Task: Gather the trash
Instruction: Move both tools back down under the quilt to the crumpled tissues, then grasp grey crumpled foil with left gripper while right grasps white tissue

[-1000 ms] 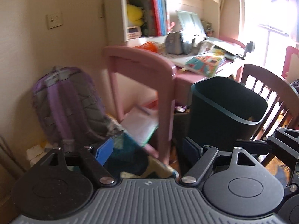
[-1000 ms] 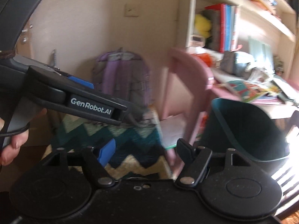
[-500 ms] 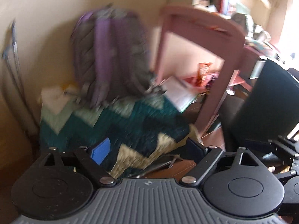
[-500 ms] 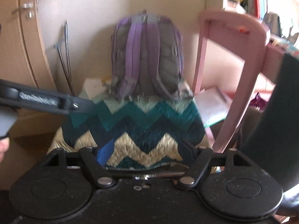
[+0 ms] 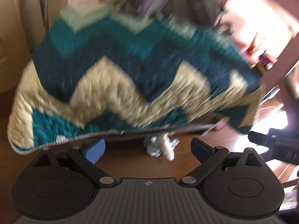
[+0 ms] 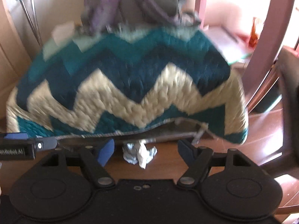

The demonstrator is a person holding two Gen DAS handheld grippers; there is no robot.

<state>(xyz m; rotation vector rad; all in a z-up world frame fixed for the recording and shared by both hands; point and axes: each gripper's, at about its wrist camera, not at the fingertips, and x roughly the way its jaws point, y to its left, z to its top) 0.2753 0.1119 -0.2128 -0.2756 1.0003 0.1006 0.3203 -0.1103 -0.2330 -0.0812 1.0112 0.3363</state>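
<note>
Both claws gape wide, left gripper (image 5: 147, 147) jaws just opening, right gripper (image 6: 144, 149) empty too, angled down at brown wood floor (image 5: 130, 160); crumpled paper (image 5: 161, 146) sits between their fingers, zigzag quilt (image 6: 121, 85) just beyond

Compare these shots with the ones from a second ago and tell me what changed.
Both cameras have tipped from the desk and shelves down toward the floor. A crumpled white wad of paper, unseen before, now lies on the wooden floor by the zigzag quilt, framed between the fingers of both the left gripper and the right gripper. The left jaws have just been opening wider. Unchanged: neither gripper holds anything.
</note>
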